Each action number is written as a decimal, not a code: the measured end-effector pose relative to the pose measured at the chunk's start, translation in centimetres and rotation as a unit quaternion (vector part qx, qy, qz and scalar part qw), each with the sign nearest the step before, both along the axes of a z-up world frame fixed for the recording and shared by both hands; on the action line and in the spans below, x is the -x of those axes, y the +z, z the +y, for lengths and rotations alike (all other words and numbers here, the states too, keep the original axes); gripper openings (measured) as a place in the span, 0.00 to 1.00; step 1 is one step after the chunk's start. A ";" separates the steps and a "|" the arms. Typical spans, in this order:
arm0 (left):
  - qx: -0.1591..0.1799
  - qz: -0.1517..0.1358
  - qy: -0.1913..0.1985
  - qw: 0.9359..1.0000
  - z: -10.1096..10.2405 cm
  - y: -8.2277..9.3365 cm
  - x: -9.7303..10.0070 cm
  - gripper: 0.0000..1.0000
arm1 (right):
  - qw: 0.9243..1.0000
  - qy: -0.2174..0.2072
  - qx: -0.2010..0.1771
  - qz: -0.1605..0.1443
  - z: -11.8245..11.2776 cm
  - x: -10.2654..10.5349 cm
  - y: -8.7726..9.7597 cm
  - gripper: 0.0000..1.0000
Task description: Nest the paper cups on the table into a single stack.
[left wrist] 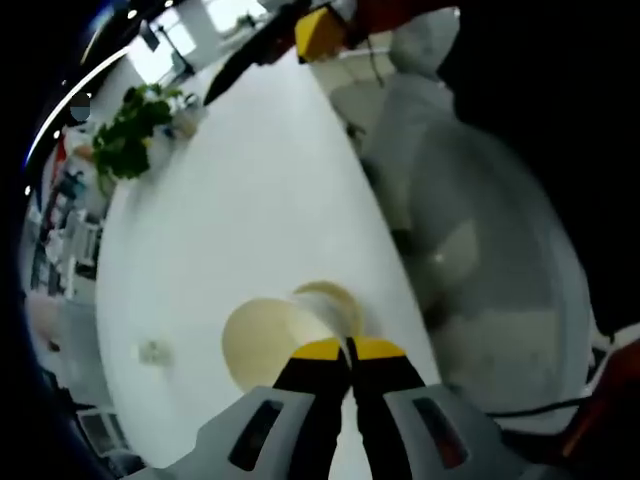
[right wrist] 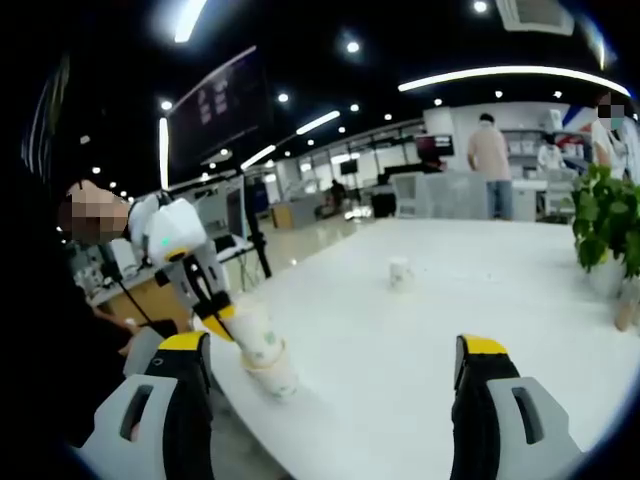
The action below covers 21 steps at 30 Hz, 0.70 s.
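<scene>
Paper cups (left wrist: 290,335), nested and lying tilted, sit at the near edge of the white table (left wrist: 240,210) in the left gripper view, where the left gripper (left wrist: 350,350) has its jaws closed on the rim; a potted plant (left wrist: 130,135) stands far across. In the right gripper view, the right gripper (right wrist: 335,365) is wide open and empty above the table; a lone paper cup (right wrist: 400,273) stands mid-table in a lit open office. Its print is unreadable.

Left gripper view was soft, motion-blurred throughout; white table (left wrist: 250,220) overexposed, washed by glare, window blown out at upper left. Right gripper view was sharper; ceiling strip lights (right wrist: 520,75) bright at top against dark ceiling, table (right wrist: 420,330) evenly lit, faint shadows. Strong fisheye bending at edges of both.
</scene>
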<state>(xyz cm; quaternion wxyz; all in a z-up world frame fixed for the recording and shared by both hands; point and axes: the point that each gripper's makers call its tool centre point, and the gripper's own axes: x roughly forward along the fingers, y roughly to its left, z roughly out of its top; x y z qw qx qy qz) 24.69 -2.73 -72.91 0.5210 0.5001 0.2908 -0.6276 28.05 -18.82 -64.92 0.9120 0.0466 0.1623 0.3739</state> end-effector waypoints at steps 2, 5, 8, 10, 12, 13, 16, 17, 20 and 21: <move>-0.009 -0.003 -0.008 1.000 0.1 -0.4 0.0 0.00 | 1.000 -0.001 -0.003 0.004 -0.1 0.1 -0.3 1.00; -0.012 0.001 -0.008 1.000 0.2 -0.6 0.0 0.00 | 1.000 -0.001 -0.006 0.008 -0.3 0.3 -0.5 1.00; -0.012 0.004 -0.006 1.000 0.0 -0.6 0.1 0.00 | 1.000 0.000 -0.005 0.011 -0.4 0.5 -0.7 0.99; -0.016 0.005 -0.008 1.000 0.0 -0.9 0.0 0.00 | 1.000 0.000 -0.005 0.013 -0.7 0.4 -0.8 0.99; -0.022 0.011 -0.004 1.000 0.1 -1.1 0.0 0.00 | 1.000 0.001 -0.005 0.015 -0.8 0.4 -0.9 0.99; -0.022 0.014 0.000 1.000 0.0 -1.2 0.0 0.00 | 1.000 0.000 -0.005 0.015 -1.0 0.3 -0.8 0.99; -0.026 0.021 0.002 0.999 -0.3 -1.5 0.2 0.00 | 1.000 0.000 -0.006 0.016 -1.2 0.2 -0.8 0.99; -0.030 0.020 -0.001 0.999 -0.3 -1.7 0.2 0.00 | 1.000 0.000 -0.006 0.017 -1.4 0.1 -0.9 0.99; -0.035 0.027 0.001 0.999 -0.3 -2.1 0.3 0.00 | 1.000 -0.002 -0.012 0.018 -1.7 -0.1 -0.9 0.99; -0.038 0.029 0.001 0.999 -0.2 -2.3 0.2 0.00 | 1.000 -0.003 -0.013 0.019 -1.8 -0.1 -0.9 0.99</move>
